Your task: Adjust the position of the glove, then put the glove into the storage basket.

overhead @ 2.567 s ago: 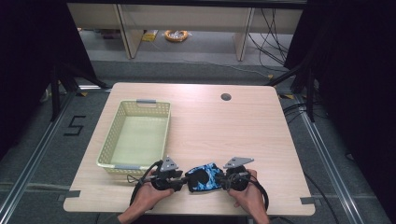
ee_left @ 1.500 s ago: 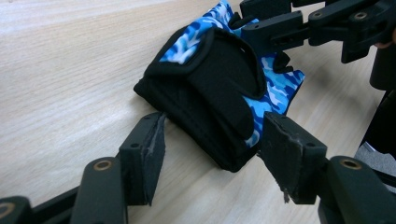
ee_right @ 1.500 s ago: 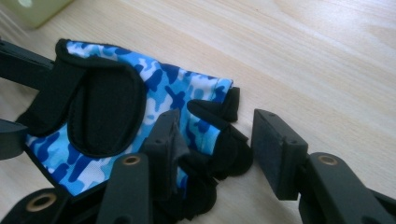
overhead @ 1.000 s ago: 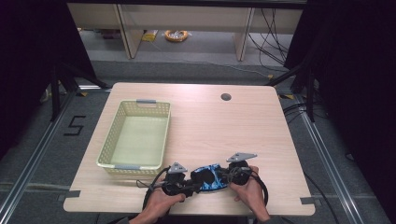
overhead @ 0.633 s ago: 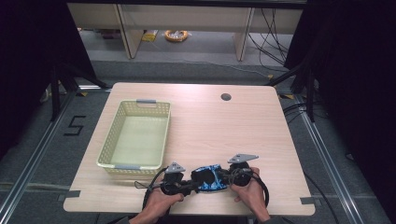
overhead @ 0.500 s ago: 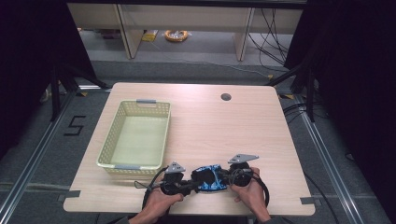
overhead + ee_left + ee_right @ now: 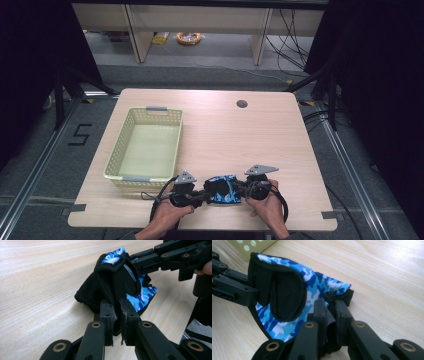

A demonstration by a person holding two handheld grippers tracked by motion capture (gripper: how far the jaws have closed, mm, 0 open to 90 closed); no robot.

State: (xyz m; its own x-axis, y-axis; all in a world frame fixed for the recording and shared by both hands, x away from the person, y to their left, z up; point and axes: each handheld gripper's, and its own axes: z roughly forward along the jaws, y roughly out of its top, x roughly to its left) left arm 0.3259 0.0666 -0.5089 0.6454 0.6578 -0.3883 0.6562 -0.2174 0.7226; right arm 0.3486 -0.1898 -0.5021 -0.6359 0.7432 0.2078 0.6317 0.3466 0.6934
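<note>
Now clenched on cloth: left tool (image 7: 117, 315) pinching the black edge of a blue camouflage fabric glove (image 7: 115, 280), right tool (image 7: 329, 312) pinching its opposite hem, low over the pale wooden surface (image 7: 240, 135), near its front edge. Risk, likely: uneven pulling slipping a thin hem free. Pinches plain up close; from above, also a yellow-green plastic basket (image 7: 125, 170) near.

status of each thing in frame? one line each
glove: blue camouflage and black, on the table near its front edge, pinched at both ends
left tool: shut on the glove's black edge; jaws have just been closing
right tool: shut on the glove's other edge
basket: upright, nothing in it, left of the glove
table: wooden, small round hole near the far edge
</note>
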